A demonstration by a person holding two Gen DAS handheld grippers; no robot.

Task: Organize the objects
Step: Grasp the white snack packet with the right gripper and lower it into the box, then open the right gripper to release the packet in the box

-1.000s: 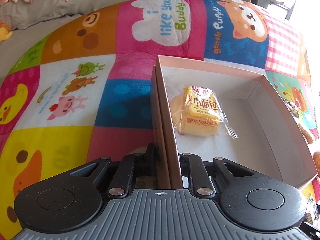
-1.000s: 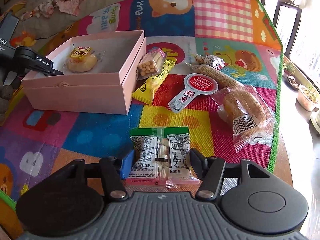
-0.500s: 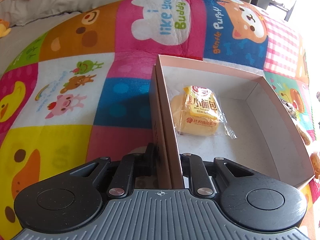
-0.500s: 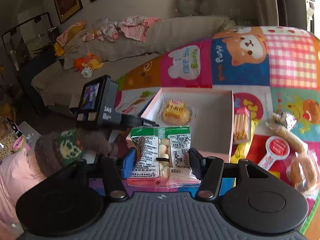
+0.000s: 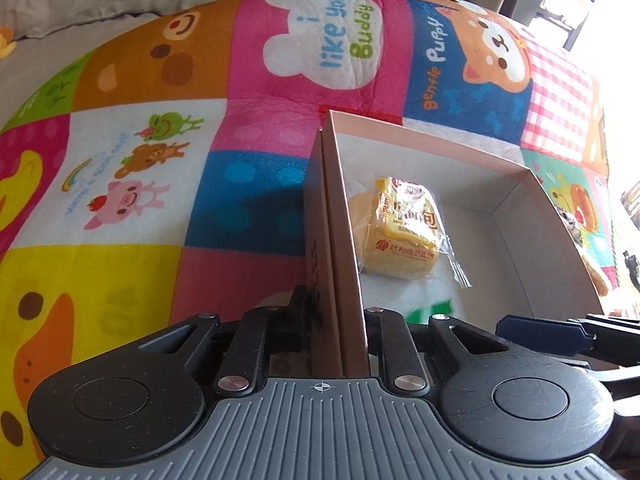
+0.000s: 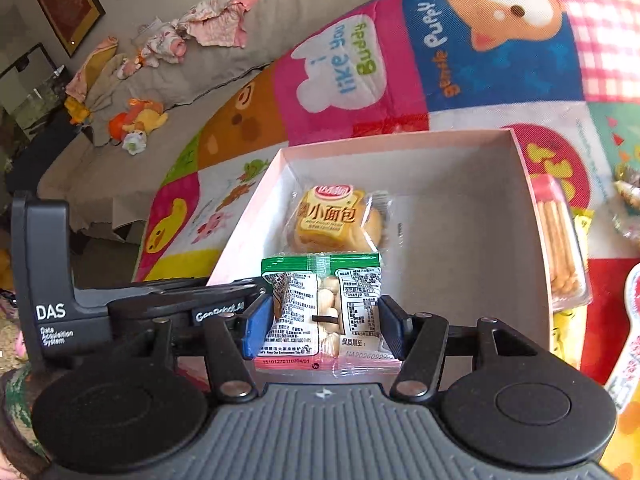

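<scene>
An open pink box sits on a colourful patchwork mat. A yellow wrapped small bread lies inside it; it also shows in the left wrist view. My left gripper is shut on the box's left wall. My right gripper is shut on a green-topped nut packet and holds it over the box's near edge. The right gripper's blue-padded tip shows at the box's near right corner in the left wrist view.
A biscuit-stick pack leans against the box's right side, with a yellow packet and a red-white tag beyond. The mat spreads left of the box. A grey sofa with clothes and toys lies behind.
My right gripper has carried the nut packet from the mat up and over to the box's near edge. My left gripper has kept its hold on the box wall.
</scene>
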